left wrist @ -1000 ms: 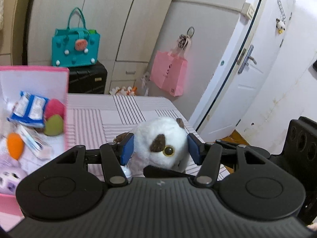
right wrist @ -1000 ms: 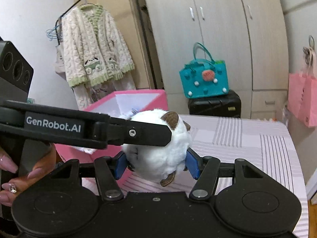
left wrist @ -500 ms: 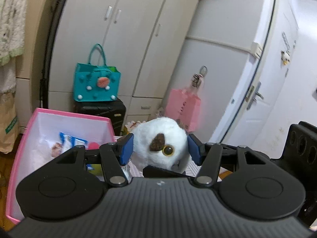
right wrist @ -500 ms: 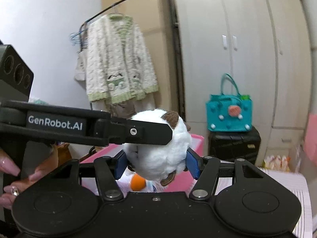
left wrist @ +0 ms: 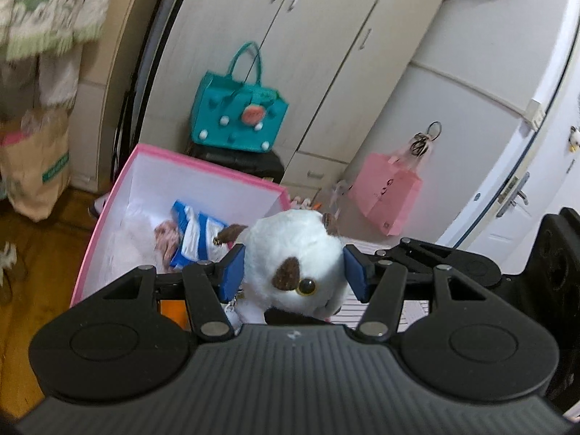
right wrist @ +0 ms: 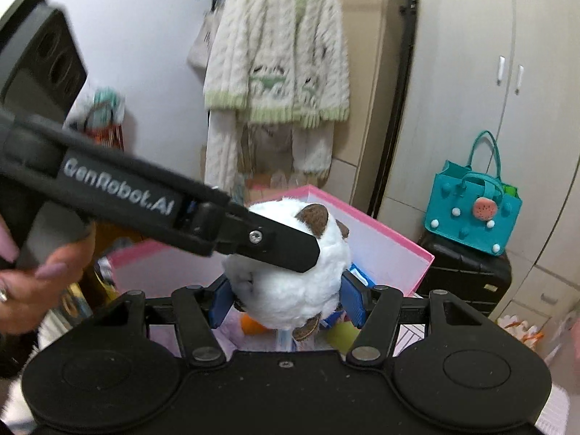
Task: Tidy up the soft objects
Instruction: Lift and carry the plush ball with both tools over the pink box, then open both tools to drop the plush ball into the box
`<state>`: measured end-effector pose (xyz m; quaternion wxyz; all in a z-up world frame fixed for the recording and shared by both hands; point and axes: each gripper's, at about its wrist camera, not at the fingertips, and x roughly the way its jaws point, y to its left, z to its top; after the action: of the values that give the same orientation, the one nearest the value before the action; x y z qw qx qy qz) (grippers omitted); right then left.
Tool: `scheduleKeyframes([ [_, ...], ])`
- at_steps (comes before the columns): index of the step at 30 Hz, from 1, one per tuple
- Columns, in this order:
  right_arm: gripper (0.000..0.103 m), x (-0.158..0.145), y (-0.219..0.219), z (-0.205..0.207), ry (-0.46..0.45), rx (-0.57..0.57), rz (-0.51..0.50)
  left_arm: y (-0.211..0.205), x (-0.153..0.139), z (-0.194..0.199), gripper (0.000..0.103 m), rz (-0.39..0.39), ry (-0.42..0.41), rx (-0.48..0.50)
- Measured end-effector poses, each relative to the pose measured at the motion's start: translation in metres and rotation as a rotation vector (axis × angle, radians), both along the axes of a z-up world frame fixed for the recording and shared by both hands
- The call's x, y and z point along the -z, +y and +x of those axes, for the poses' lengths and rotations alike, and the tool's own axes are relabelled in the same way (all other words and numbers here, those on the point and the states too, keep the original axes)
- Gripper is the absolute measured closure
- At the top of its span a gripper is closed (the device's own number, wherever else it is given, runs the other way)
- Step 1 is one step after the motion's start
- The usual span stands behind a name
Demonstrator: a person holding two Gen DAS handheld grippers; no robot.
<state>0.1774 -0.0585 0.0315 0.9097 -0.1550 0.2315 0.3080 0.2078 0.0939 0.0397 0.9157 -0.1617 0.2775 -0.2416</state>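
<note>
Both tongs have carried the plush off the striped bench to hang over the pink box.
Left tongs (left wrist: 293, 272) and right tongs (right wrist: 286, 295) both clamp the plush (left wrist: 297, 257), which hangs above the box (left wrist: 203, 161). I judge this the carry-to-bin step; next I should lower it among the packets and part both tongs together.

We see our left gripper (left wrist: 293, 272) with its blue pads pressed against both sides of a white plush toy (left wrist: 295, 257) with brown patches and a yellow eye. Behind it sits a pink box (left wrist: 108, 217), white inside, holding a blue-and-white packet (left wrist: 197, 233) and what may be a small brown plush. A teal bag (left wrist: 241, 116) stands farther back.
</note>
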Motion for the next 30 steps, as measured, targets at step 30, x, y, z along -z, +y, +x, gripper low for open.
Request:
scheduleKeyframes([
  [30,0.031,0.007,-0.018,-0.002,0.106,0.017,-0.013,0.021,0.043,0.021,0.050,0.065,0.131,-0.112],
])
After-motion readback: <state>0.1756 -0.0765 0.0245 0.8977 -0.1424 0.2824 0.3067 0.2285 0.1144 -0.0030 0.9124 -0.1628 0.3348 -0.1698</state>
